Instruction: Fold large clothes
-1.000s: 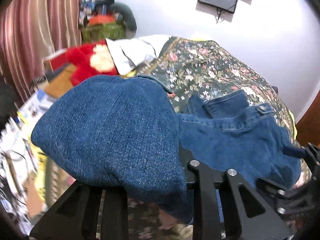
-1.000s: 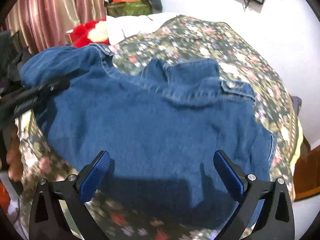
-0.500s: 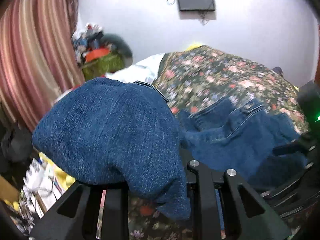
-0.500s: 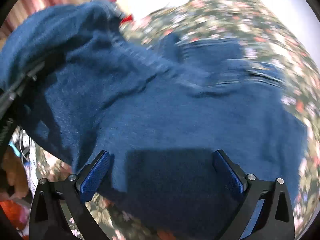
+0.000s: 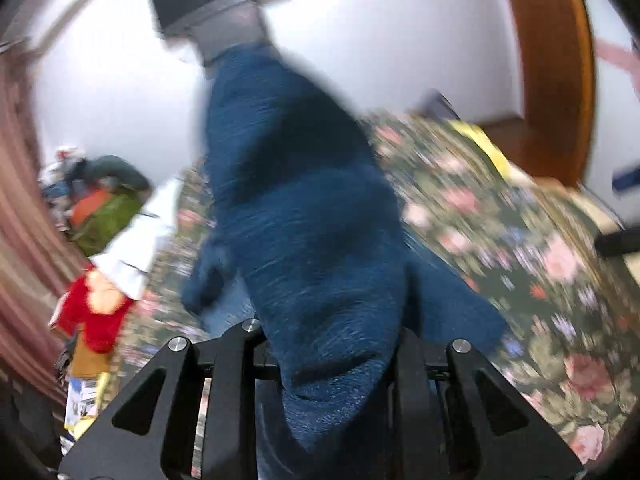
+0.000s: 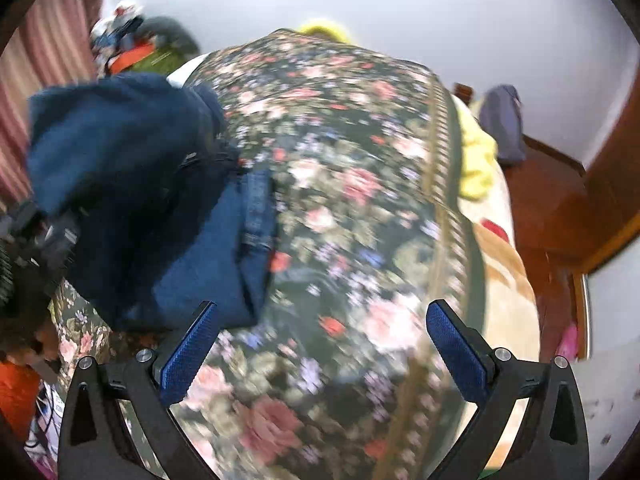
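A blue denim jacket [image 5: 312,240] hangs bunched from my left gripper [image 5: 332,344], which is shut on a thick fold of it; the cloth hides the pads. In the right wrist view the same jacket [image 6: 120,152] sits lifted in a heap at the left edge of the floral bedspread [image 6: 340,160], with its lower part trailing on the bed. My right gripper [image 6: 320,336] stands open with its blue pads [image 6: 188,352] wide apart over bare bedspread, to the right of the jacket and apart from it. Both views are motion-blurred.
A striped curtain [image 6: 24,80] and a pile of bags [image 6: 140,48] stand at the far left. A red plush toy [image 5: 92,312] and a white cloth [image 5: 140,232] lie by the bed's left side. Yellow cloth [image 6: 476,160], a grey garment [image 6: 502,120] and a wooden door frame [image 5: 560,80] are on the right.
The left gripper has swung and rolled with the jacket, which now stands up in a tall bunch. The right gripper has slid off the denim to the right, over bare bedspread.
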`<state>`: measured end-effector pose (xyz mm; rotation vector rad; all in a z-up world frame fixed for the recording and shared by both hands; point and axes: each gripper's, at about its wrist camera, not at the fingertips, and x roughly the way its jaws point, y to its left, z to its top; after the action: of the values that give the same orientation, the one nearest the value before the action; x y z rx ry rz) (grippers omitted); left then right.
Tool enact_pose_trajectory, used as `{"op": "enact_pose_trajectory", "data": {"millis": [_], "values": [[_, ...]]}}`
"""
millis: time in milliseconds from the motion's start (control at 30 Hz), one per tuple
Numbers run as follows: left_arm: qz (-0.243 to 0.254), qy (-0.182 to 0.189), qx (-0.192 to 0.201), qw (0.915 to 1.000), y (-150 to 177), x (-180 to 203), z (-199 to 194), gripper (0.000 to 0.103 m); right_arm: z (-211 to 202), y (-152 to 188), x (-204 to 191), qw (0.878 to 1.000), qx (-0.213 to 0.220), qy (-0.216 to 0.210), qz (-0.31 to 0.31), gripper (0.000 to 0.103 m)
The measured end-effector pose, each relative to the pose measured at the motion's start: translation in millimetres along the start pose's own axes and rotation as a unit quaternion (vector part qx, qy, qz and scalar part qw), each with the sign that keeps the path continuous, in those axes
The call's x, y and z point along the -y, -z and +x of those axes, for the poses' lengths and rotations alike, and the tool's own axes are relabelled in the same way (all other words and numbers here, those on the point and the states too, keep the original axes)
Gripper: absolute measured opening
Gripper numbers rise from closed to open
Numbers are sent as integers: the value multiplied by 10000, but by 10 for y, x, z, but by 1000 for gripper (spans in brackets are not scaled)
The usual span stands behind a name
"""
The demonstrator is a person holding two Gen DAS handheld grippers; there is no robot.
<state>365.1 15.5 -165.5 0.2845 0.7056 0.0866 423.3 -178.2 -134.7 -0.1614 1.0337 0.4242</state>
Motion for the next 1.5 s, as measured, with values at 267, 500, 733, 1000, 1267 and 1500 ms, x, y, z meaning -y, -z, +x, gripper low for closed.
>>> {"op": "enact_pose_trajectory", "data": {"millis": [267,500,733,1000,1267,1500], "values": [[257,892,-816,9923,227,213,14,48,-167,229,169,9990,156,-176,382,102],[-115,1213,-553,9910,232,-64,-530,57,-273,99,38,9973,346,-467,443,102],[-830,642,-273,9941,231,-785,-764,83,-437,-250,-455,9938,655,-904,0,103],[-1171,213,-915,9887,454,-1133,-310,86,-52,-605,-1164,9905,467,-1129,-625,103],[-1219,160,-1246,9846,936,-941,-11,103,763,-437,-909,9972,-362,-323,-561,103],[-1092,328,-1225,9859,1098,-880,-56,103,990,-137,-207,9893,-829,-1183,223,103]]}}
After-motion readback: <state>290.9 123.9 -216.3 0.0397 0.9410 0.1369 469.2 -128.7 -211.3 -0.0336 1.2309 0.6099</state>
